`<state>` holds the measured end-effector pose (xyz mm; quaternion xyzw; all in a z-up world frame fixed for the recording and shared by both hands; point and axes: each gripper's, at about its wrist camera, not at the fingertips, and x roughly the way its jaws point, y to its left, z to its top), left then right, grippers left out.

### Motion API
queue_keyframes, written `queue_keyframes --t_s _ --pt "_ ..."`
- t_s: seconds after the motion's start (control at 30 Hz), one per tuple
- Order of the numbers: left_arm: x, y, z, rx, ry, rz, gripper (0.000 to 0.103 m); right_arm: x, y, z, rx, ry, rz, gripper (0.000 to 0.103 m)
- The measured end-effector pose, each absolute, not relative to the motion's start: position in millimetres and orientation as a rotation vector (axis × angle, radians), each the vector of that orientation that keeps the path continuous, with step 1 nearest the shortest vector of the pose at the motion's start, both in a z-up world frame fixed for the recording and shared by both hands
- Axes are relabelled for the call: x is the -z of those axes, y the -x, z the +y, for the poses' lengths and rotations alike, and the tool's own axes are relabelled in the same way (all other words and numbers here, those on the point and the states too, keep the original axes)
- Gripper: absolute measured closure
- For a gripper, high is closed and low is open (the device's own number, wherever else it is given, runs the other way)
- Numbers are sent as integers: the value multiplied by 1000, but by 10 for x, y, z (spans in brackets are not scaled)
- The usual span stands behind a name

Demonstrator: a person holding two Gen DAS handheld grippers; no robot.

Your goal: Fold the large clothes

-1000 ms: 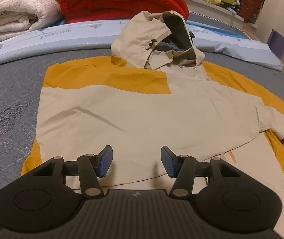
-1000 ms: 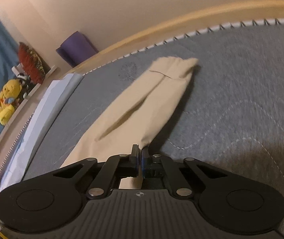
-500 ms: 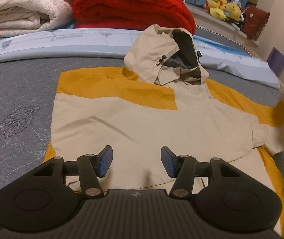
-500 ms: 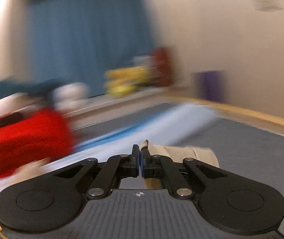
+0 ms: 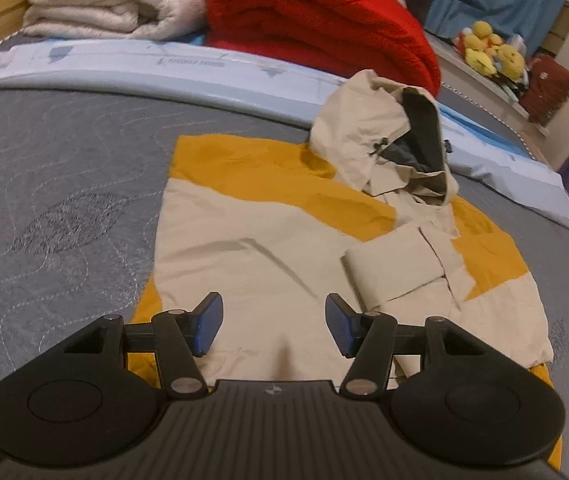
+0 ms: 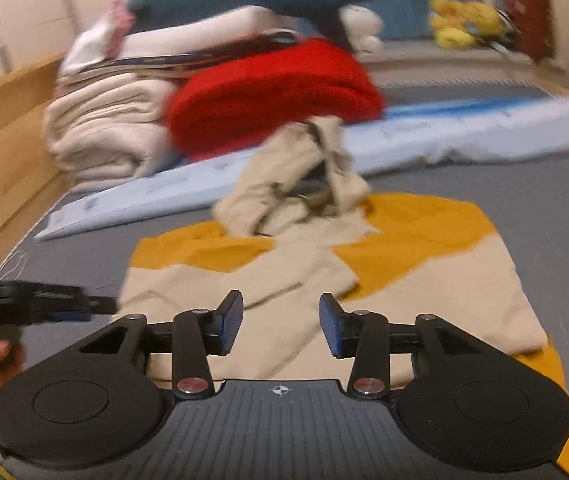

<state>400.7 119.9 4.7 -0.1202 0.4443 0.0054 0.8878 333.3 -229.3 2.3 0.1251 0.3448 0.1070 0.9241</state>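
Left wrist: jacket (image 5: 268, 256) edges (squared), bare mattress (image 5: 56, 184) beside

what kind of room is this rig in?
Most likely a bedroom: a jacket lies on a quilted grey mattress, with folded blankets stacked at its far end and plush toys on a ledge.
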Motion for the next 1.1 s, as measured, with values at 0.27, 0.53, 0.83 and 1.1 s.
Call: queue_keyframes --t_s 0.27,0.53,0.83,1.1 --pt "139 -4093 878 39 238 957 45 776 -3588 -2812 -78 -690 925 57" --pt "332 -4165 67 235 170 929 51 1153 -3590 -2967 76 -854 1043 58" --pt "900 -4157 -622 226 -70 1012 26 1296 -3550 -3175 170 -954 1085 84" --pt "653 -4192 22 -96 176 921 34 1292 -3612 -3140 155 -1003 1050 101"
